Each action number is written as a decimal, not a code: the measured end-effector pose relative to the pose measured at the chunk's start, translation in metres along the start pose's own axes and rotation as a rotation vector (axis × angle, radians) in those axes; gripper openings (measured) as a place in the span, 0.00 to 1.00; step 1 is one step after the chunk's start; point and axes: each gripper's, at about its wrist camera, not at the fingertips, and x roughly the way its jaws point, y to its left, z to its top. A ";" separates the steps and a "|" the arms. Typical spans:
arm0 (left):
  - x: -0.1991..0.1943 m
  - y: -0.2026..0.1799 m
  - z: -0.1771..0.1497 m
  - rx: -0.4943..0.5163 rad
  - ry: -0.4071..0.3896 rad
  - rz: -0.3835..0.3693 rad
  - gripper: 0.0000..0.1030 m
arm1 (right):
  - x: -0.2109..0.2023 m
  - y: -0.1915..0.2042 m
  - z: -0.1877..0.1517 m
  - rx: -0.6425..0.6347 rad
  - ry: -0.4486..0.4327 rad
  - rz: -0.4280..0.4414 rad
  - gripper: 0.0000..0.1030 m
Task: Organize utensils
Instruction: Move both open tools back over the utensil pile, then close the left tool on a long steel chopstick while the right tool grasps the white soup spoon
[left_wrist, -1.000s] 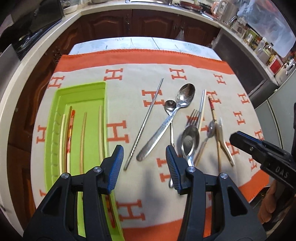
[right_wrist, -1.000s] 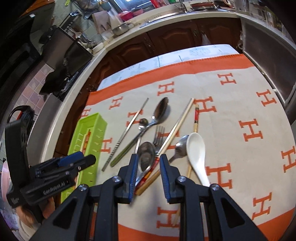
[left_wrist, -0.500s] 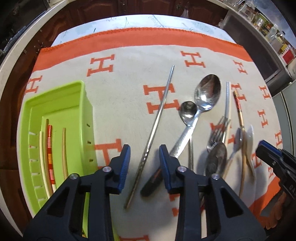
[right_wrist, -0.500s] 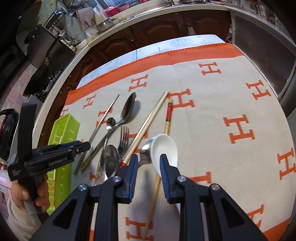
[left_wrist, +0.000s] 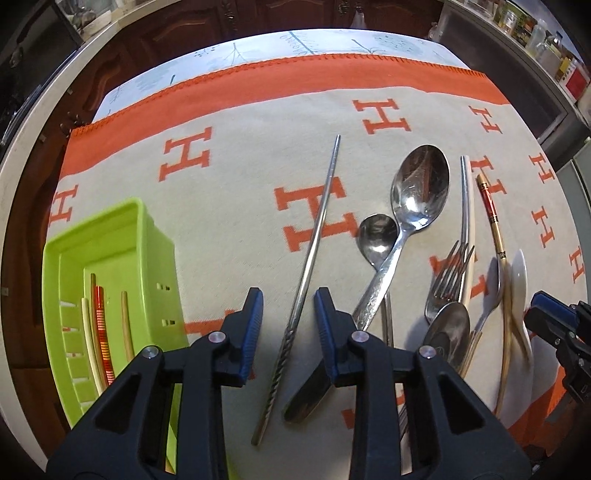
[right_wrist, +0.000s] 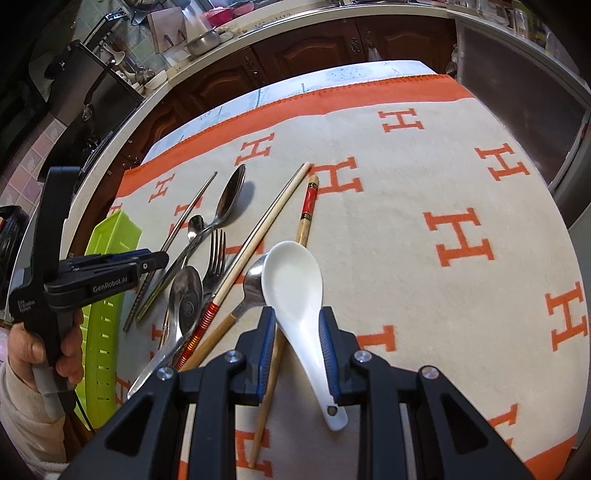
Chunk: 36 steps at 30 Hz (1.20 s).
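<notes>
My left gripper (left_wrist: 289, 328) is open and low over the cloth, its fingers on either side of a long metal chopstick (left_wrist: 317, 229). A green tray (left_wrist: 92, 221) at the left holds several chopsticks (left_wrist: 99, 317). My right gripper (right_wrist: 297, 343) is open, with the handle of a white ceramic spoon (right_wrist: 291, 280) lying between its fingers. A pale chopstick (right_wrist: 267, 391) runs under its left finger. In between lie a large metal spoon (left_wrist: 421, 192), a small spoon (left_wrist: 376, 236) and a fork (left_wrist: 447, 280).
An orange-and-cream cloth (right_wrist: 461, 184) covers the table. A coil-wrapped chopstick (right_wrist: 258, 240) and a red-topped one (right_wrist: 308, 206) lie among overlapping spoons. A hand (right_wrist: 66, 354) holds the left gripper (right_wrist: 147, 262) beside the tray (right_wrist: 110, 229). Kitchen counters ring the table.
My left gripper narrowed its gap and moved forward and down over the metal chopstick. My right gripper shifted right from the piled spoons to straddle the white spoon.
</notes>
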 end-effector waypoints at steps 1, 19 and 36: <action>0.000 -0.001 0.001 0.003 0.000 -0.001 0.26 | 0.000 0.000 -0.001 -0.003 -0.002 -0.002 0.23; -0.001 -0.009 -0.002 -0.044 -0.020 -0.028 0.05 | 0.011 0.009 -0.013 -0.109 -0.006 -0.077 0.23; -0.007 0.005 -0.018 -0.174 -0.046 -0.100 0.03 | 0.009 0.011 -0.019 -0.144 -0.003 -0.120 0.16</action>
